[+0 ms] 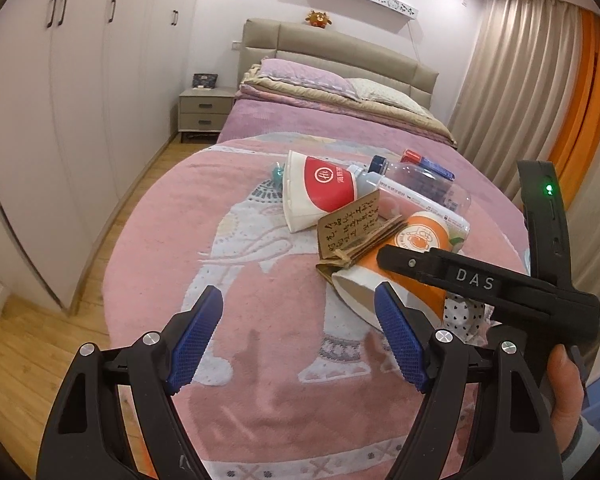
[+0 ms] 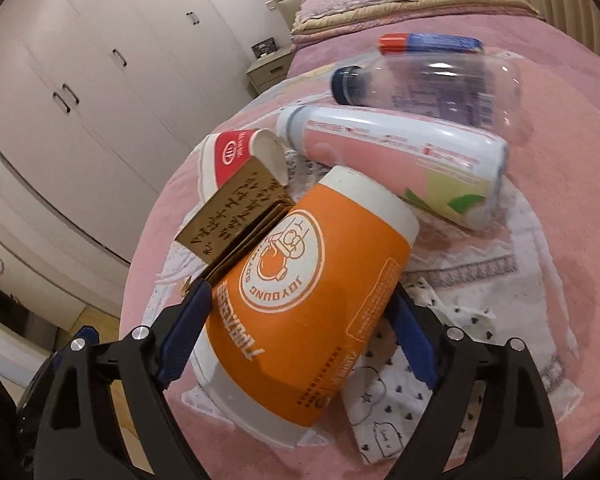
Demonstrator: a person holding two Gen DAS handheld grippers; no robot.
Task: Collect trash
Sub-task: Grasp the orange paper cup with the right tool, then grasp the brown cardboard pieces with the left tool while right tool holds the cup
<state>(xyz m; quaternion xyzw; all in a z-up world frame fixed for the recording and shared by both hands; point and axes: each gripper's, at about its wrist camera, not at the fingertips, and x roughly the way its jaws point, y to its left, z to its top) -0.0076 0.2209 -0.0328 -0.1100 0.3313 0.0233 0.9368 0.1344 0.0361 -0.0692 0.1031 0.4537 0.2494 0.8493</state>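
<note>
While straddling the orange cup (image 2: 312,280), right tongs (image 2: 300,332) gaped unclamped.
Risked crushing or rolling it; left tongs (image 1: 298,334) apart, empty.

Surface: pink elephant-patterned blanket (image 1: 260,208) over the bed.
On it: orange-and-white paper cup (image 2: 312,276) on its side; folded brown cardboard sleeve (image 2: 236,216) at ten o'clock.

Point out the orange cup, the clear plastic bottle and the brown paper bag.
orange cup (image 2: 300,280), right wrist view, on its printed logo.
clear plastic bottle (image 2: 440,80), right wrist view, mid body.
brown paper bag (image 2: 236,208), right wrist view, printed face.
</note>
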